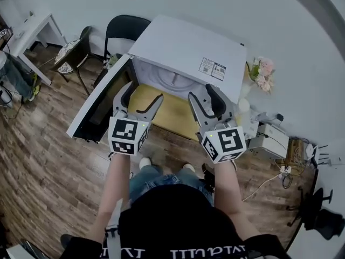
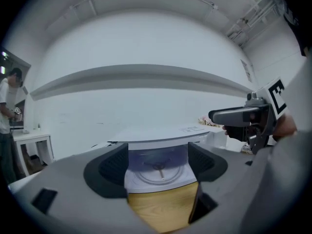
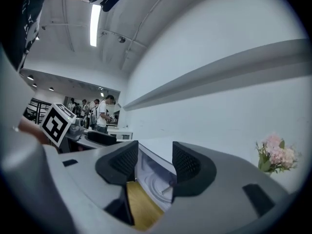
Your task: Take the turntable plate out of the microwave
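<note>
Black fabric of the person's shirt fills the bottom of the head view, and two bare forearms reach up from it toward the middle of the frame. Each hand carries a gripper with a marker cube. The left gripper [image 1: 144, 92] sits left of centre, its jaws spread wide and holding nothing; its own view shows only open air between the pads [image 2: 113, 165]. The right gripper [image 1: 201, 94], just right of centre, is likewise released, its jaws parted less widely and empty in its own view [image 3: 155, 165]. Both point at the mouth of the white microwave [image 1: 188, 50], short of it, over the pale wooden surface [image 1: 170, 114] in front. The microwave door [image 1: 99, 104] hangs open toward the left of the frame. Inside, the turntable plate [image 1: 173, 80] lies flat on the cavity floor, framed between the jaws in both gripper views [image 2: 158, 172] [image 3: 158, 182]. Beyond, a black chair [image 1: 123, 34] stands at upper left and pink flowers [image 1: 262, 73] at the right by the wall.
</note>
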Tool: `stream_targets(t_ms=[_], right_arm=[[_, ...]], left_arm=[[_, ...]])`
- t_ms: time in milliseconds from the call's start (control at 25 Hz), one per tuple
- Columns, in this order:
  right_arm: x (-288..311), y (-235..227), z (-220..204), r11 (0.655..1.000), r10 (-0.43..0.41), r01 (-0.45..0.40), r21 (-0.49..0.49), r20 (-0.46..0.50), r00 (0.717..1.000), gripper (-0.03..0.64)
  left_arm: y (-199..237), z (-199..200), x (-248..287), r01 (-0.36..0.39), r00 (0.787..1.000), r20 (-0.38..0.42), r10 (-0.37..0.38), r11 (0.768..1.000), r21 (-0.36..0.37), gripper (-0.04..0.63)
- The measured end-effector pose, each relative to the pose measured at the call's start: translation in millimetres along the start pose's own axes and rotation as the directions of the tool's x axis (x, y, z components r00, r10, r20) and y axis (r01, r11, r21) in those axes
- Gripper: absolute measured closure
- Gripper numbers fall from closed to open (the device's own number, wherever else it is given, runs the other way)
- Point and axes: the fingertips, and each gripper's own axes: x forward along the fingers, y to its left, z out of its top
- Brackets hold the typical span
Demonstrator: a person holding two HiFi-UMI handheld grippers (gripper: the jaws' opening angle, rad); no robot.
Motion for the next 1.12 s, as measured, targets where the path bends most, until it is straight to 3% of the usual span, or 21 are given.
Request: stream_targets(t_ms=[160, 320, 520, 720, 920, 1120], right_arm=[[14, 14, -17, 0.997, -0.068, 0.069, 0.033, -0.042, 0.997, 0.39], [22, 21, -40, 0.99, -0.115, 0.123, 0.067, -0.116, 0.987, 0.37], [31, 20, -61, 0.983, -0.142, 0.16, 0.09, -0.173, 0.975, 0.368], [39, 12, -96, 0.961, -0.143, 0.188, 0.202, -0.22, 0.965, 0.368], [57, 5, -139, 0.937, -0.106, 0.19, 0.294, -0.279, 0.954, 0.368], [79, -10, -170, 0.894, -0.096, 0.219, 0.391, -0.311, 0.946, 0.368]], left_arm=[[8, -12, 8, 0.103, 0.994, -0.021, -0.103, 0.995, -0.011, 0.209], [5, -22, 16, 0.21, 0.976, -0.051, -0.212, 0.977, -0.043, 0.21], [5, -43, 30, 0.263, 0.958, -0.099, -0.271, 0.961, -0.087, 0.246], [8, -66, 48, 0.271, 0.945, -0.139, -0.296, 0.946, -0.176, 0.283], [12, -100, 75, 0.236, 0.933, -0.229, -0.276, 0.954, -0.186, 0.324], [19, -126, 106, 0.195, 0.921, -0.253, -0.298, 0.911, -0.362, 0.323]])
